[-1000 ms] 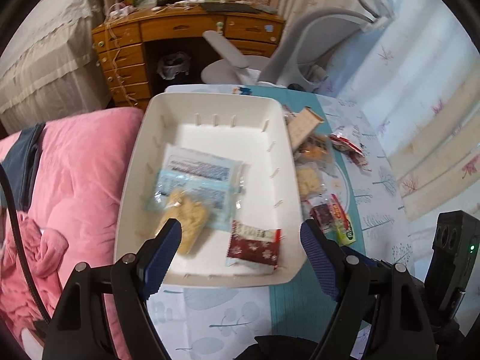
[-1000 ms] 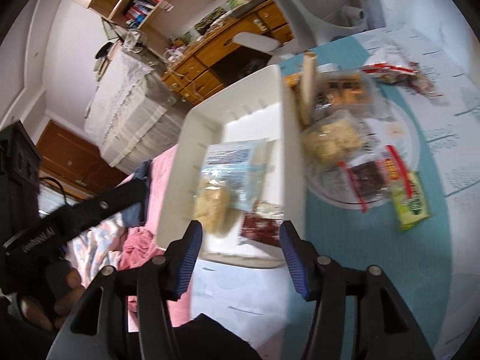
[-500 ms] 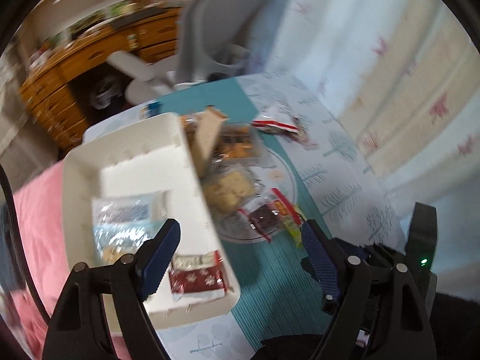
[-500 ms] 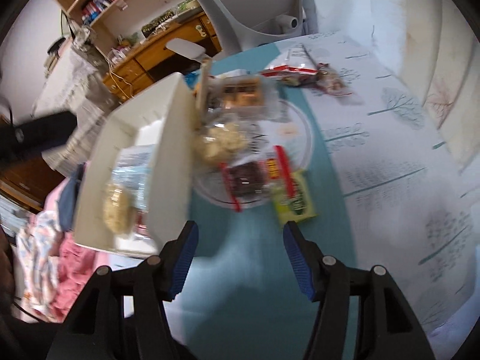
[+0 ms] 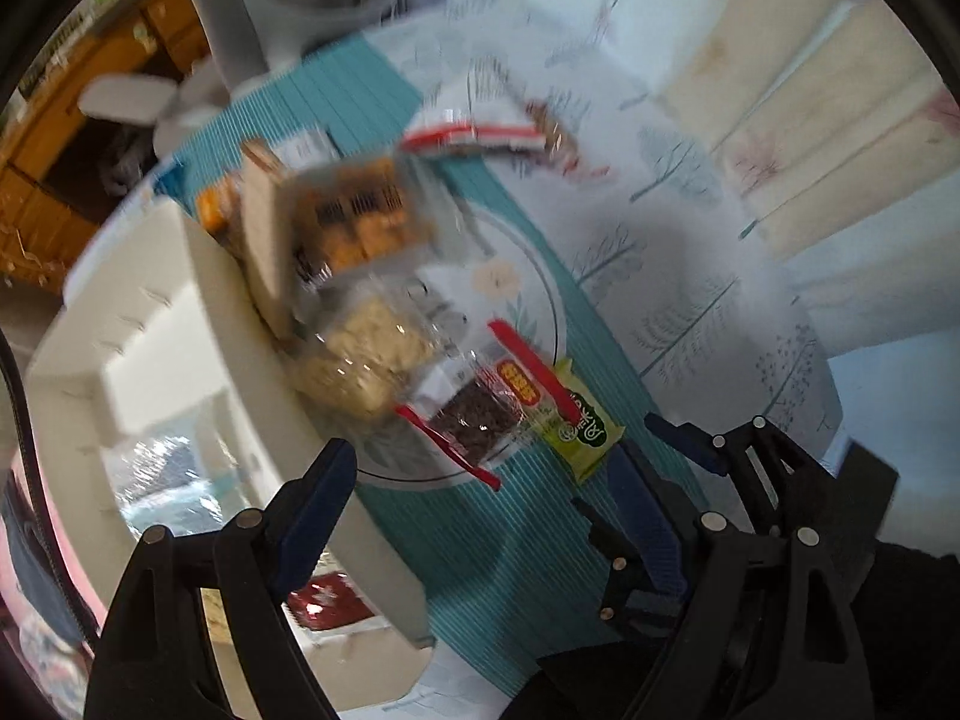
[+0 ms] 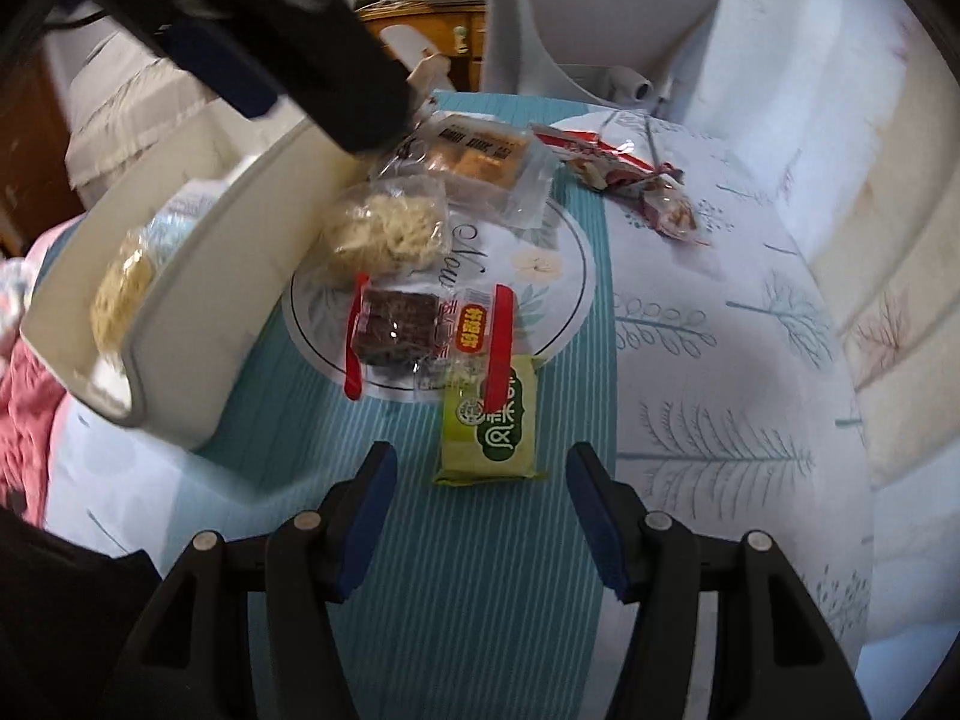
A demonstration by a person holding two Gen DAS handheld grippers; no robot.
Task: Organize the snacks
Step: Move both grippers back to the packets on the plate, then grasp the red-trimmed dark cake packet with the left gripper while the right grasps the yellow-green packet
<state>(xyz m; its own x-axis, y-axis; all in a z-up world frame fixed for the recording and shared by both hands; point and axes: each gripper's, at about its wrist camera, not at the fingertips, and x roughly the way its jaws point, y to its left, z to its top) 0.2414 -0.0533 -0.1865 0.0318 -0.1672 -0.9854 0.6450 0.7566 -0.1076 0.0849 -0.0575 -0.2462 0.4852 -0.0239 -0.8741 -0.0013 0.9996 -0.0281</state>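
Snacks lie beside the white basket on the bench; left wrist view, blurred: left claw released above the dark red-edged packet; right wrist view: right claw released, the green packet just ahead of its fingertips, noodle packet beyond.

A home bedroom: wooden desk, office chair, pink bedding.

Left wrist: high, steeply down over bin edge. Right wrist: nearer, low, forward over mat. Shared: green packet, plate.
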